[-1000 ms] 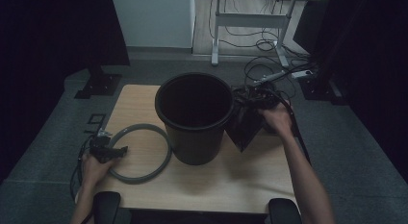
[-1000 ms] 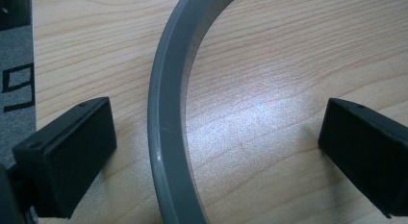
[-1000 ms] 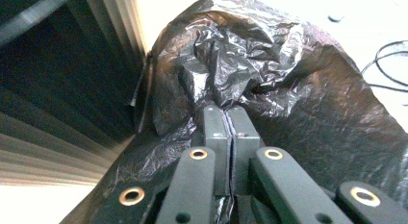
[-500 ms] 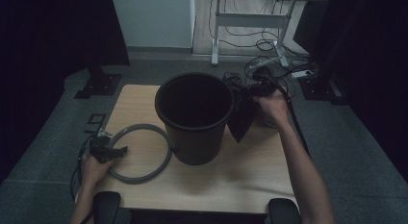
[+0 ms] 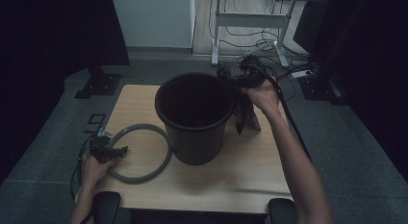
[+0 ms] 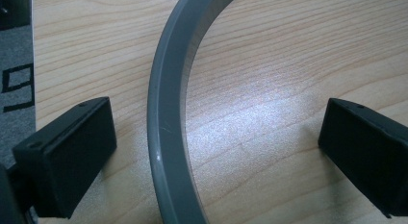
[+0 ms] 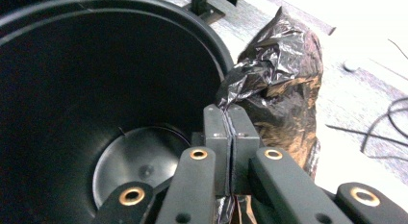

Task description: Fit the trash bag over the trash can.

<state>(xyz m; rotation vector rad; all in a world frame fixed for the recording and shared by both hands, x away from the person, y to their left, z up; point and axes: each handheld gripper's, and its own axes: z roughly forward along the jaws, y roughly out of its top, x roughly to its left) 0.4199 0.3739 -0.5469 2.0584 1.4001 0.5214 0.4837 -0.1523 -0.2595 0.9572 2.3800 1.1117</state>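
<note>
Right gripper (image 5: 230, 76): raised at the far right rim of the bucket in the high view; in the right gripper view its 2 jaws are pressed flat together with a pinch of the bag's film caught between them.
Black crinkled plastic bag (image 7: 281, 84): held up off the table by that pinch, bunched and hanging just outside the bucket's rim; in the high view it drapes down beside the bucket's right wall (image 5: 243, 113).
Round black plastic bucket (image 5: 195, 119): standing upright near the middle of the light wooden table (image 5: 240, 161), mouth open upward; the right gripper view looks down into it to a smooth round floor (image 7: 139, 168).
Left gripper (image 5: 107, 151): low at the table's near left, at the left arc of the ring; its 2 jaws stand wide apart, 1 on each side of the ring's band, touching nothing that can be seen.
Flat grey plastic ring (image 5: 139, 154): lying flat on the table just left of the bucket; in the left gripper view its band (image 6: 166, 113) curves between the 2 open jaws, closer to the left one.
Person's right hand (image 5: 262, 95): wrapped around the right gripper's grip, forearm reaching in from the bottom right.
</note>
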